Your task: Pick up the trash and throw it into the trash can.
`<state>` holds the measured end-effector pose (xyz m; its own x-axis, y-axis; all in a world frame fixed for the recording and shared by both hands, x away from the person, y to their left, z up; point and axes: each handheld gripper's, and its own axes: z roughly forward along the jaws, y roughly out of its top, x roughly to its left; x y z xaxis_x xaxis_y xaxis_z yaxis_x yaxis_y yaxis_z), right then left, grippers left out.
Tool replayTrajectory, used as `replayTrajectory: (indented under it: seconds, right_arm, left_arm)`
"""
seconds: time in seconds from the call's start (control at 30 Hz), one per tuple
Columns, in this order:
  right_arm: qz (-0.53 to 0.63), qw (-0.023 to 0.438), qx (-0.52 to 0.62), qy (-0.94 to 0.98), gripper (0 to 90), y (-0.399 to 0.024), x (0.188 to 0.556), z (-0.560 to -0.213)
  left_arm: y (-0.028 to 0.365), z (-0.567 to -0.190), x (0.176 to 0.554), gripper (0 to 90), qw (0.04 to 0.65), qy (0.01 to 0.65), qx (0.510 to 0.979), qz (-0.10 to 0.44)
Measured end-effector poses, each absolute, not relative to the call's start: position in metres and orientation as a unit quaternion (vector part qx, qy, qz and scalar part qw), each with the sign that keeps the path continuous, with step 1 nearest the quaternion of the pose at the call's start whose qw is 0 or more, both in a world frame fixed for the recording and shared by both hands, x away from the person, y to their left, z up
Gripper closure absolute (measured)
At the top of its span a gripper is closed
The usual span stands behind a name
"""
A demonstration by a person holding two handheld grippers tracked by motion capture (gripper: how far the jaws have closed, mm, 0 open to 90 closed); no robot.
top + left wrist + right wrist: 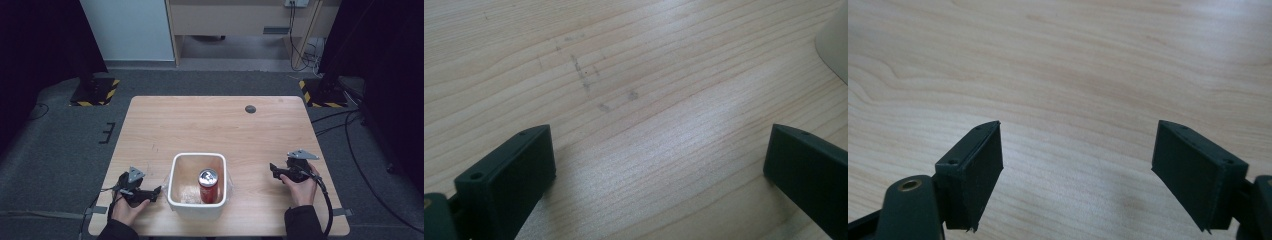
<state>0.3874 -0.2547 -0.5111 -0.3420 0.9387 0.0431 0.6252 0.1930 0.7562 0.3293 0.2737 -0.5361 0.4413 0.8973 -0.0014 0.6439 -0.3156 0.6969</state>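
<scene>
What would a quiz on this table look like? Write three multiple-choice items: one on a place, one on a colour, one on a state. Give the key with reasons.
1. Where does the can stand?
A. Inside the white tub
B. On the bare table at the far edge
C. Between the jaws of the left gripper

2. What colour is the can's body?
A. Blue
B. Red
C. Green

3. How do the jaws of the right gripper stand?
A. Shut on the can
B. Shut on the tub's rim
C. Apart, with nothing between them

Key: 1 A, since the high view shows the can upright within the tub's walls. 2 B, since its side is red under a silver top. 3 C, since the right gripper view shows bare wood between the two jaws.
</scene>
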Motion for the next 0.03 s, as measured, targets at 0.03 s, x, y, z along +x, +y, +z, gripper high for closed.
replayTrajectory:
  seconds: [0.03]
  right_arm:
    - [0.348, 0.222, 0.528, 0.742, 20.3, -0.2548, 0.3879, -0.5122]
  left_arm:
    - [0.2737, -0.5361, 0.3293, 0.0, 0.32, 0.49, 0.786, 0.198]
